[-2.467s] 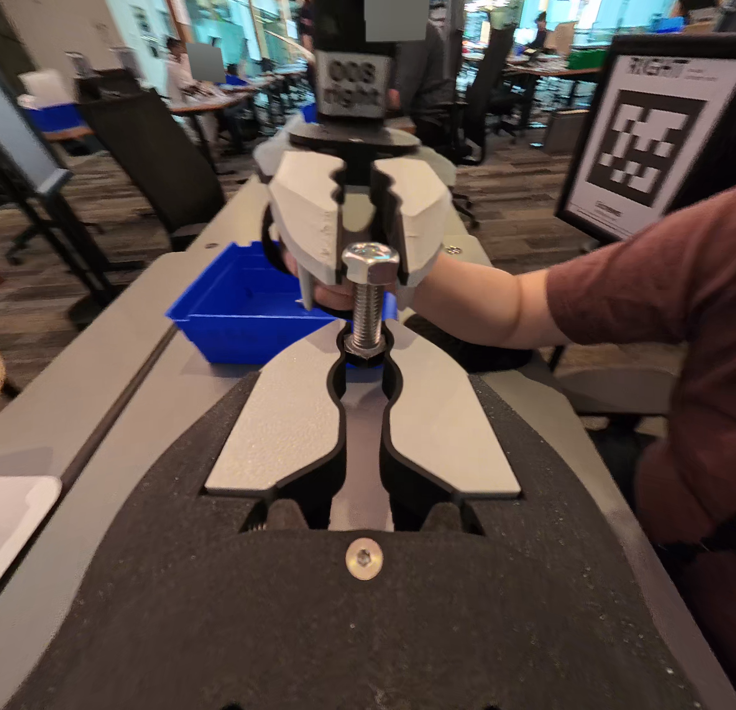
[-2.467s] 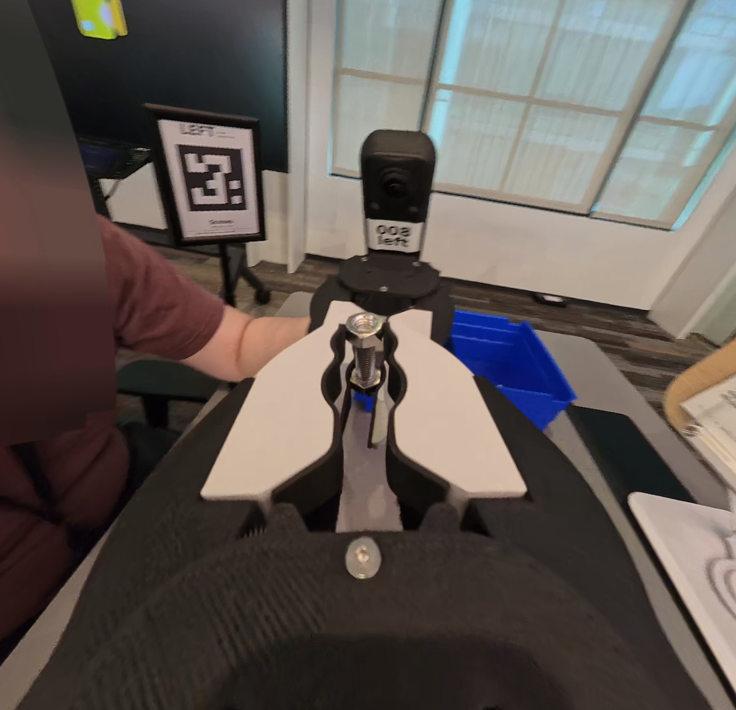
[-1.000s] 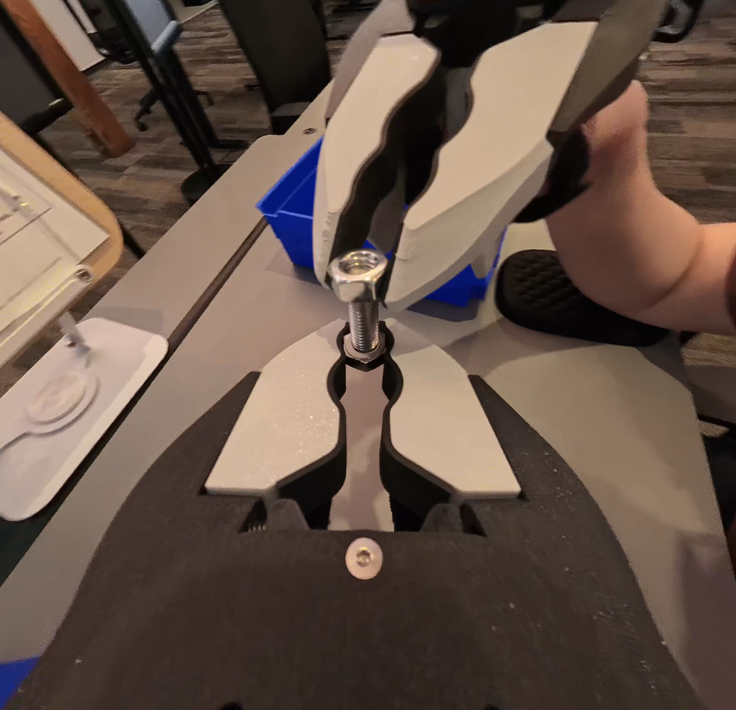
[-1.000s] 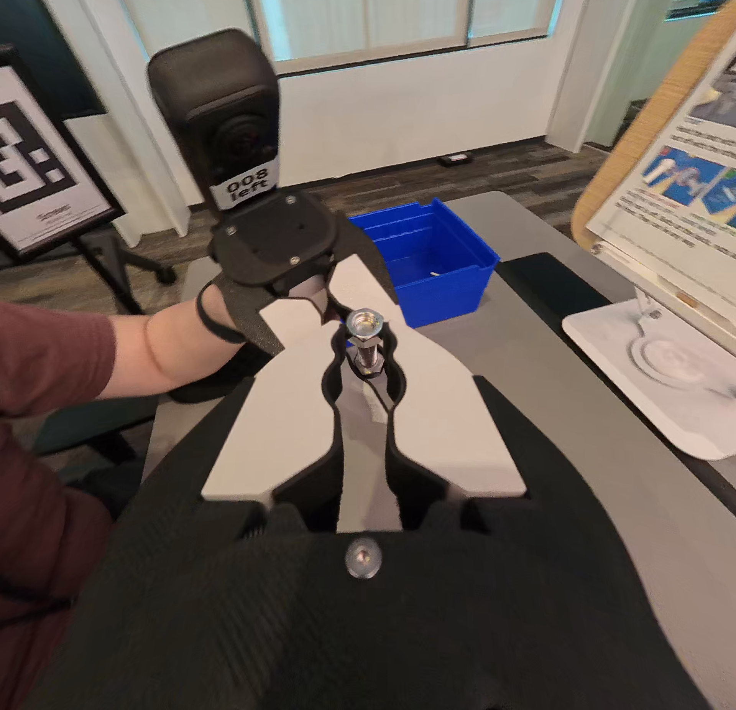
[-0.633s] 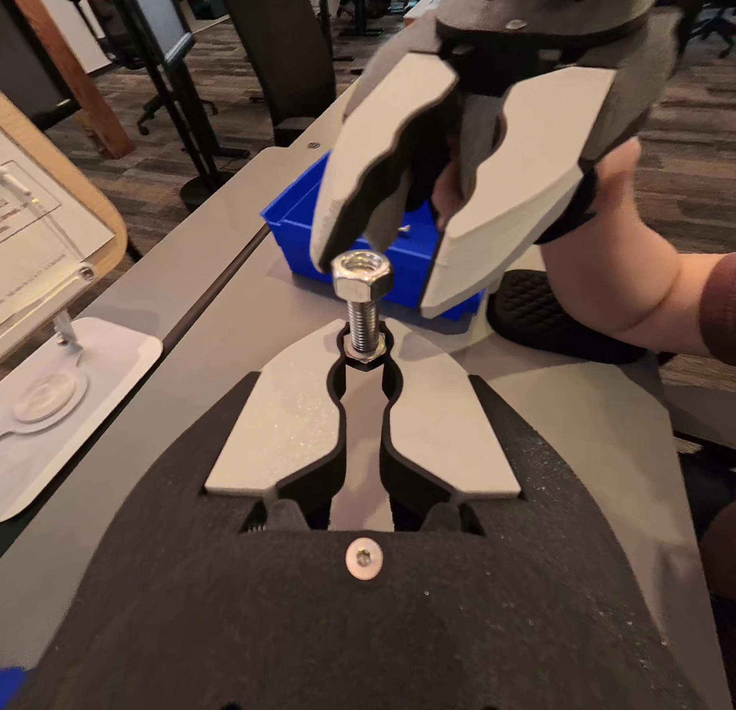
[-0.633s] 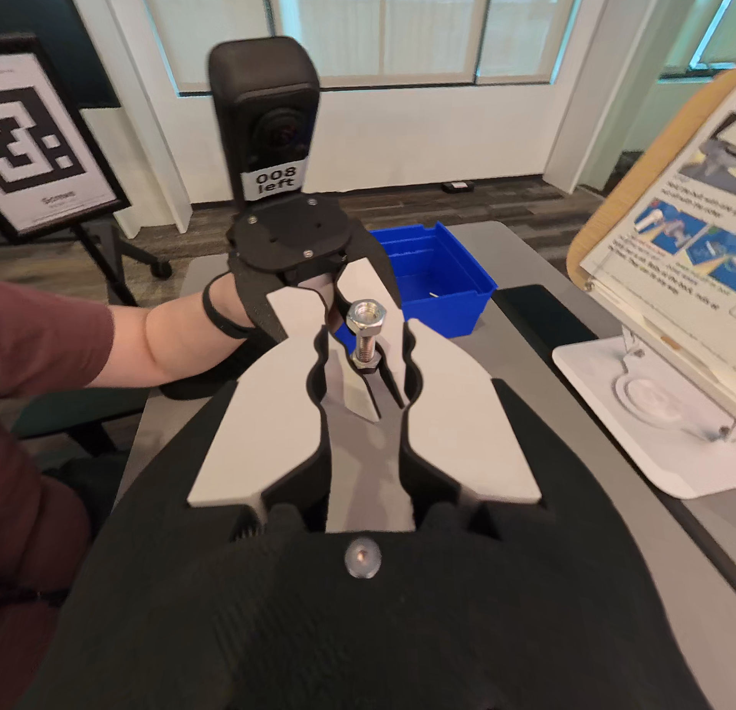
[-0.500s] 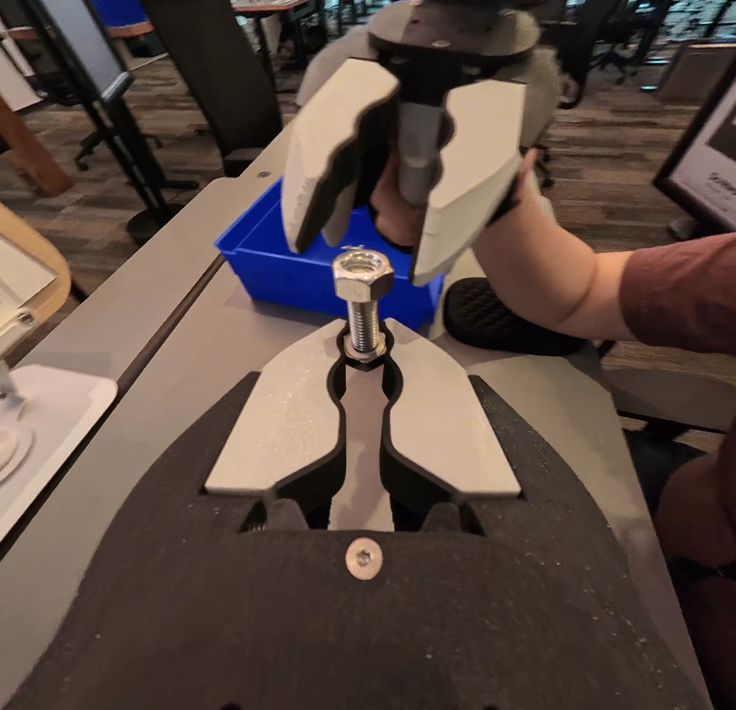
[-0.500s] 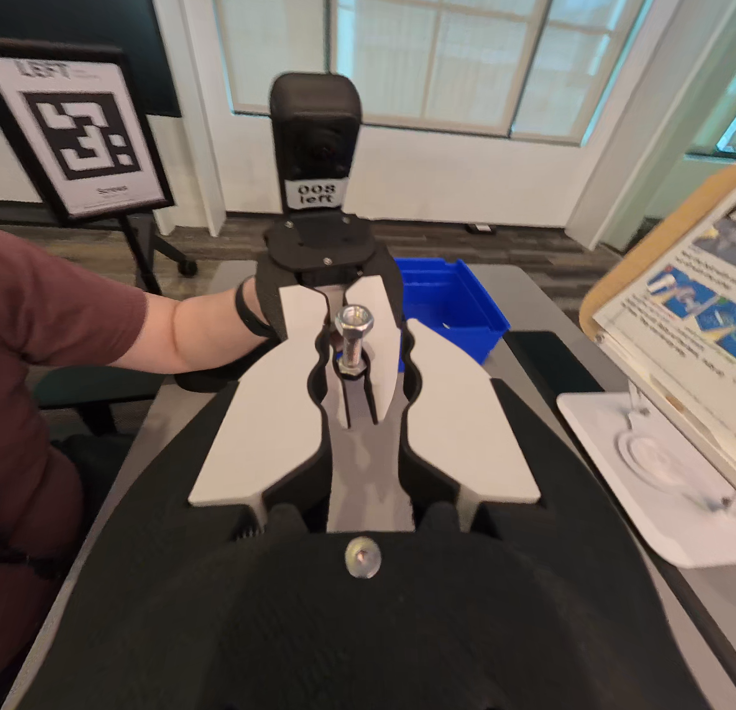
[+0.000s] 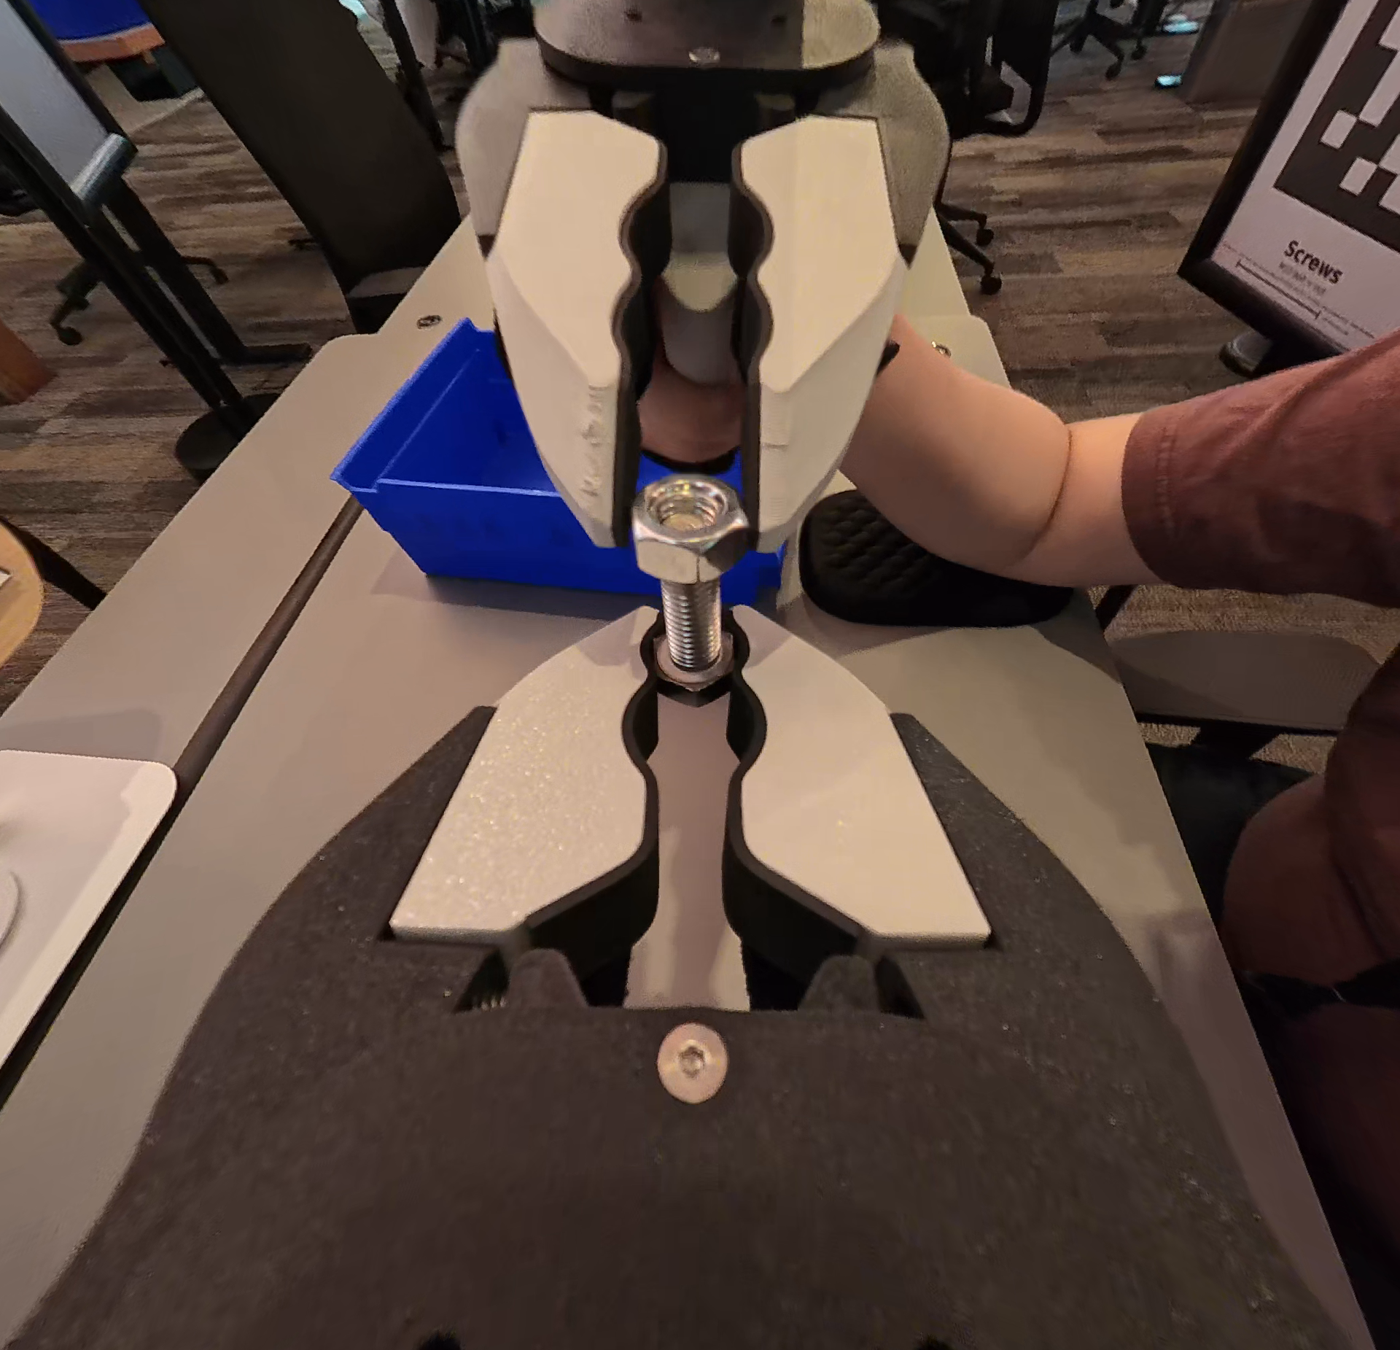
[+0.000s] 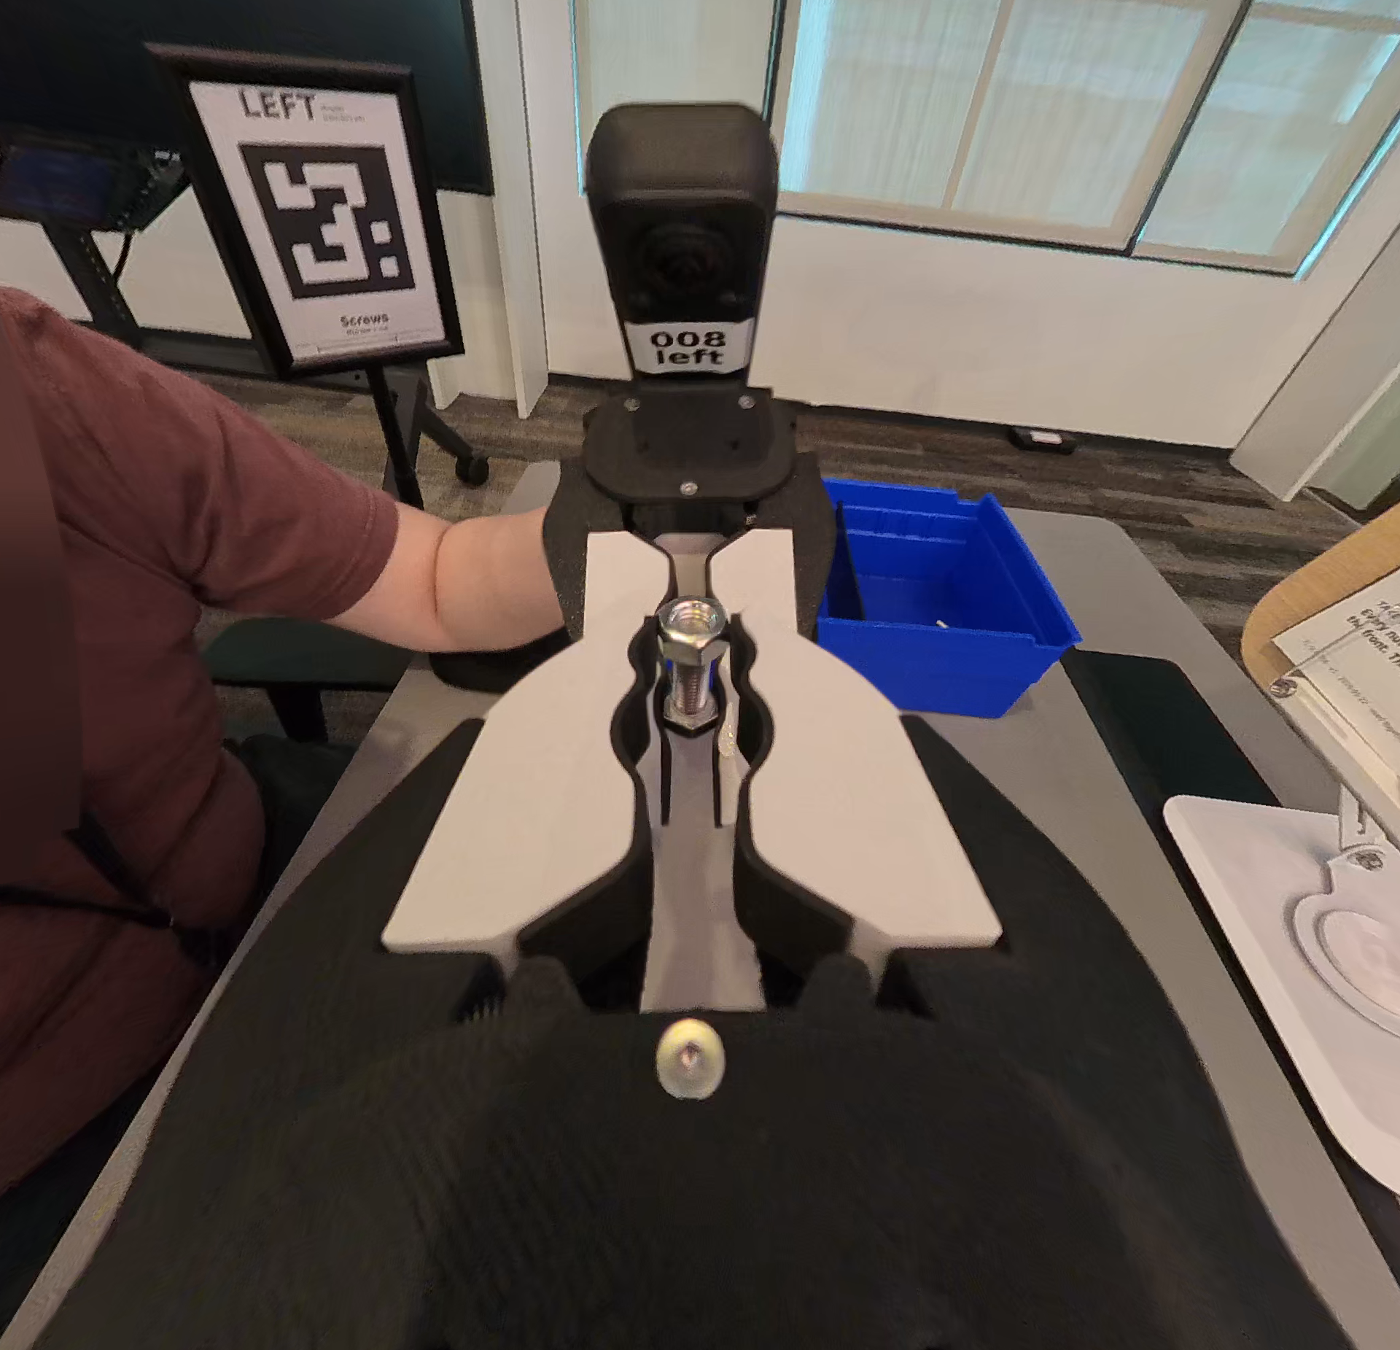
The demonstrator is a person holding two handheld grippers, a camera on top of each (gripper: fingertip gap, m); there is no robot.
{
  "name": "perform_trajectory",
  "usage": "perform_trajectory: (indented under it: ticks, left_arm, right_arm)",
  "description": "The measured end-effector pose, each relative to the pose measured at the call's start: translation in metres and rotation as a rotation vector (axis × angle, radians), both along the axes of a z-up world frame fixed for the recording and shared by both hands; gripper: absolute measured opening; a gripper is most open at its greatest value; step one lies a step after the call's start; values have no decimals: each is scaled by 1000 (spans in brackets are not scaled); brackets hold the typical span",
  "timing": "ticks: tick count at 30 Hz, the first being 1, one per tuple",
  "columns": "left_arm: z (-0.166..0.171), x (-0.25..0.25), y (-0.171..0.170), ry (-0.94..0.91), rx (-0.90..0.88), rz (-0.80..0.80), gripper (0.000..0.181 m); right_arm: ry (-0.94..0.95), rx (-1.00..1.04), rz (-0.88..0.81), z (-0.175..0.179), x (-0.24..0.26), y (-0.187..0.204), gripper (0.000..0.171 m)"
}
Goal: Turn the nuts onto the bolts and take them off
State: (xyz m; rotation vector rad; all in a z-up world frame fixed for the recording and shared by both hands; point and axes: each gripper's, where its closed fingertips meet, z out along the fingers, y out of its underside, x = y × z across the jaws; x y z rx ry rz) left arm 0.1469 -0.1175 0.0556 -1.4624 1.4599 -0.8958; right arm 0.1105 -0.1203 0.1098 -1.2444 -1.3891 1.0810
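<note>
Left hand-held gripper [image 9: 688,677] clamped on bolt [image 9: 688,620] head, threads upright over counter [image 9: 424,662], just before blue bin [image 9: 485,503]. Right hand-held gripper [image 9: 685,510] pinching nut [image 9: 688,529] at tip for turning.

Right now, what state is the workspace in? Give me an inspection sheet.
Surface: grey table.
Job's things: nut sits at the free end of the bolt; blue bin behind.
Clutter: white stand base, black pad.
Tongs: left tongs shut on the bolt's head; right tongs closed around the nut.
Cables: nothing seen.
Surroundings: marker sign, windows, office chair.
</note>
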Motion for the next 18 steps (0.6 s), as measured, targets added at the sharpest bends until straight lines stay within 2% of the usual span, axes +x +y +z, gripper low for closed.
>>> perform_trajectory:
  ticks: [6,13,18]
  left_arm:
    - [-8,3,-1,45,10,8,13]
    - [-11,-12,45,67,39,290,13]
    - [-12,-16,56,50,8,360,12]
  right_arm:
    - [-53,17,-31,-5,3,2,19]
    - [-21,-208,-360,-10,-7,42,19]
    - [-10,-127,-498,-10,-10,52,19]
